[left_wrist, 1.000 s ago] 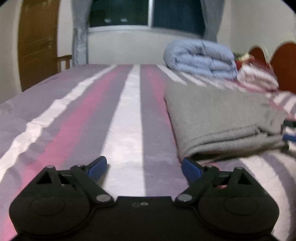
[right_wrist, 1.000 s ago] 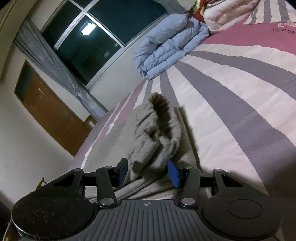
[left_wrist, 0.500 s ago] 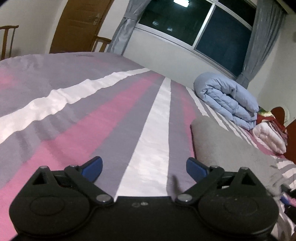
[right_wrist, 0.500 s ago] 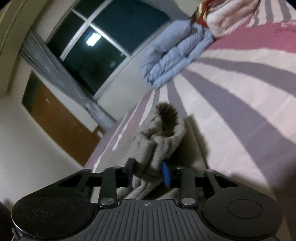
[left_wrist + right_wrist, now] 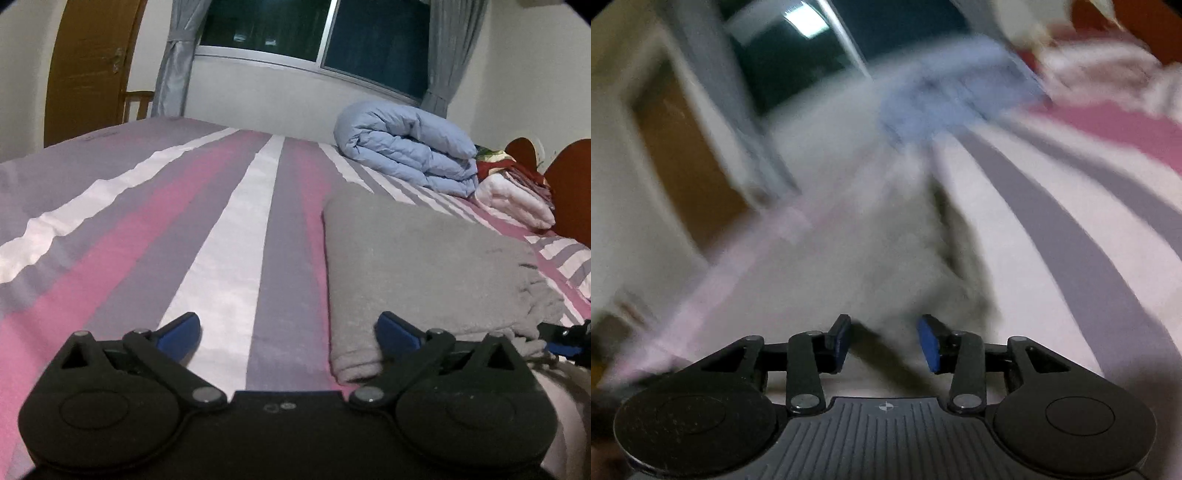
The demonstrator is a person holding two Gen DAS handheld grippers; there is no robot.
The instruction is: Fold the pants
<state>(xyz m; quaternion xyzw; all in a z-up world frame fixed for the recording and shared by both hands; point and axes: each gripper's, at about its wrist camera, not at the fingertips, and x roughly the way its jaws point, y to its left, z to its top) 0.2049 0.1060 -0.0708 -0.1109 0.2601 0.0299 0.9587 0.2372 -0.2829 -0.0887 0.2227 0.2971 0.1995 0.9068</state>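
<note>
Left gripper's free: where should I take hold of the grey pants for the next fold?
Probably the near rolled edge of the pants, at the corner beside the left gripper. Come in low from the near side, one finger under: the edge lies thick and rounded on the bed, a clear lip to pinch.

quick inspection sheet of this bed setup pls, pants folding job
surface: striped bed sheet, pink, grey, white
job's things: grey pants, folded flat on the sheet
clutter: blue quilt, white blanket near the headboard
tools: left tool open, jaws just been opening, pants edge beside one finger, not gripped; right tool jaws just been opening, pants cloth between them, grip unclear in blur
cables: nothing seen
surroundings: door, chair, window, curtain
</note>
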